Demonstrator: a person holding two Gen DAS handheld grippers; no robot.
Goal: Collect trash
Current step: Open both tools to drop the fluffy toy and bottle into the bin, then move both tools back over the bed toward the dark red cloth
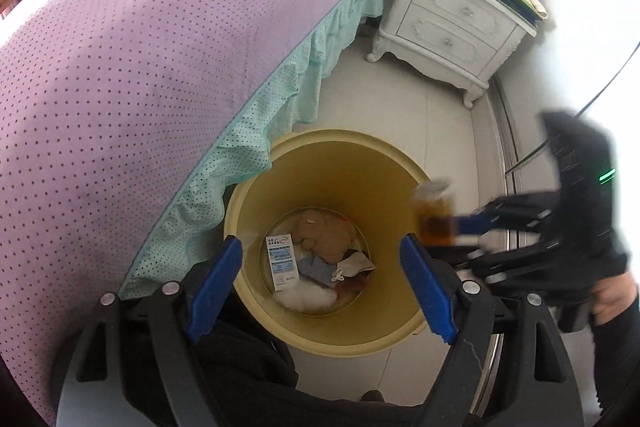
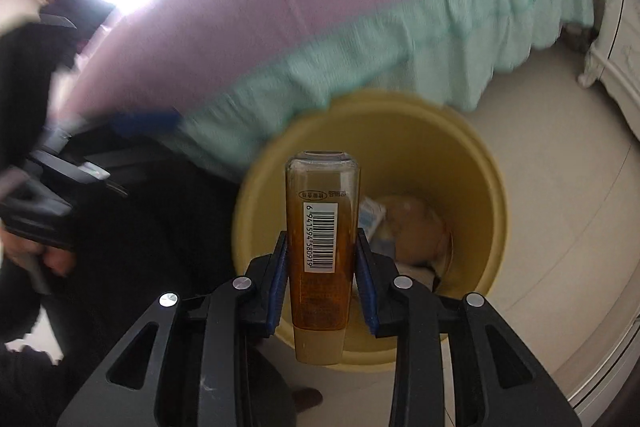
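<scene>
Right gripper (image 2: 322, 275) pinching bottle (image 2: 322, 247), long axis running along the fingers, base forward, poised over the near rim of the bin (image 2: 496, 195). Bin mouth straight ahead and below. Left gripper (image 1: 322, 287) spread wide, empty, hanging over the same bin beside the bed (image 1: 120, 67). Right hand nearer to dropping.
</scene>
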